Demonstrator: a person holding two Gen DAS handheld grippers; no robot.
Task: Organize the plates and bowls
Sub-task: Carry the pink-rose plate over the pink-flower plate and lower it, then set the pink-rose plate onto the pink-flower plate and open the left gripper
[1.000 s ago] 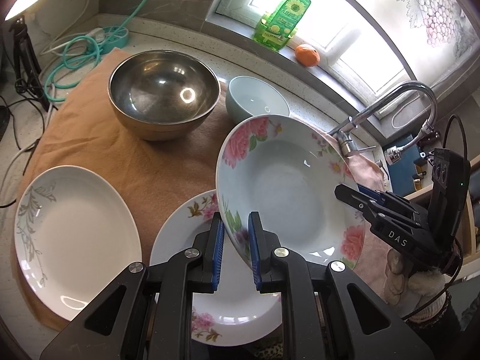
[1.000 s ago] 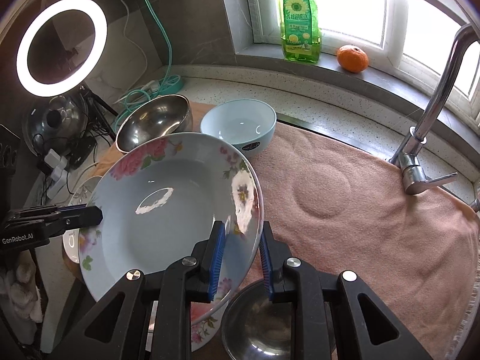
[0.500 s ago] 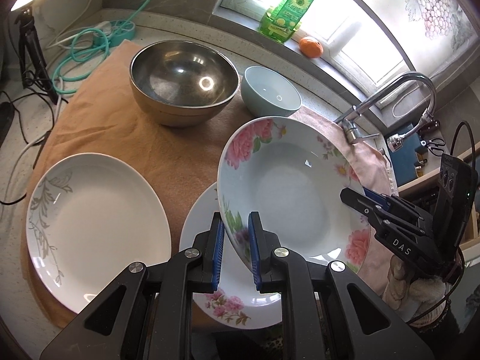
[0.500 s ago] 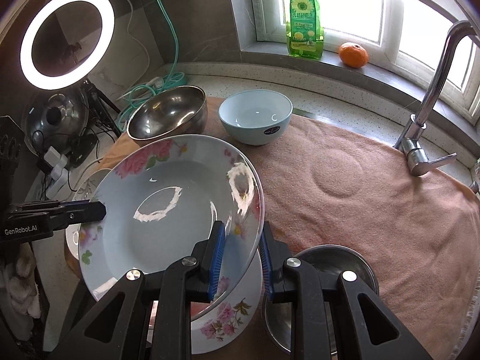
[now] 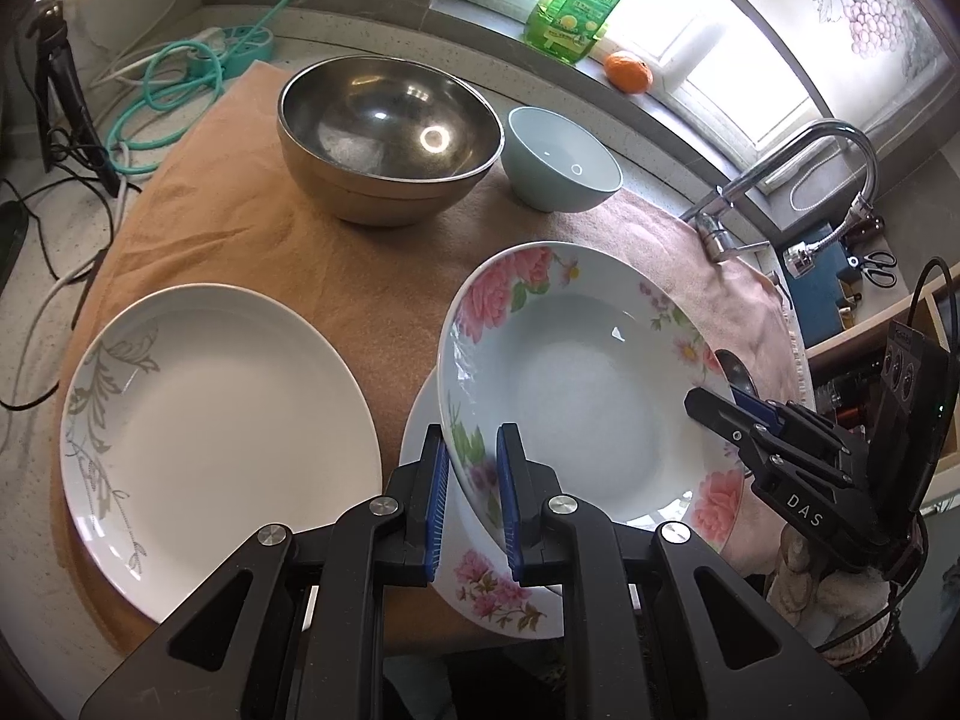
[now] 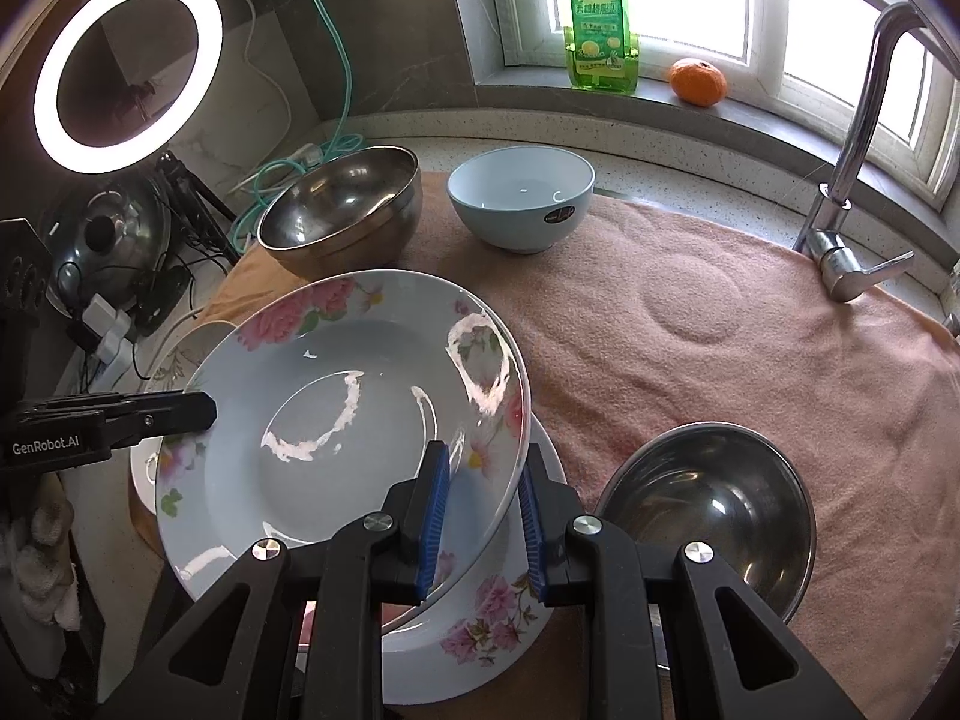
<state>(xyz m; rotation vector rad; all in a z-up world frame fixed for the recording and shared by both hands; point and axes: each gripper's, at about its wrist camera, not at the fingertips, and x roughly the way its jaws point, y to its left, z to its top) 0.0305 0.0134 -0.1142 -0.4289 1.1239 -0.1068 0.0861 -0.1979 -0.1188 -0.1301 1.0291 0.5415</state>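
A deep pink-flowered plate (image 5: 576, 396) (image 6: 336, 420) hangs tilted just above a second flowered plate (image 5: 492, 588) (image 6: 480, 618) that lies on the cloth. My left gripper (image 5: 472, 501) is shut on its near-left rim, and my right gripper (image 6: 480, 516) is shut on its opposite rim. Each gripper shows in the other's view: the right one (image 5: 720, 414), the left one (image 6: 204, 411). A white plate with a grey leaf pattern (image 5: 210, 438) lies to the left. Behind stand a large steel bowl (image 5: 390, 132) (image 6: 342, 204) and a pale blue bowl (image 5: 561, 159) (image 6: 522, 195).
A small steel bowl (image 6: 714, 498) sits right of the flowered plates on the pink towel (image 6: 750, 348). A tap (image 6: 852, 138) rises at the right. A green bottle (image 6: 603, 18) and an orange (image 6: 699, 81) stand on the sill. Cables (image 5: 174, 78) and a ring light (image 6: 126, 72) are at left.
Both grippers have carried the flowered plate nearer to me and lower, toward the flowered plate on the cloth. The bowls at the back now look farther away. Both grips are unchanged.
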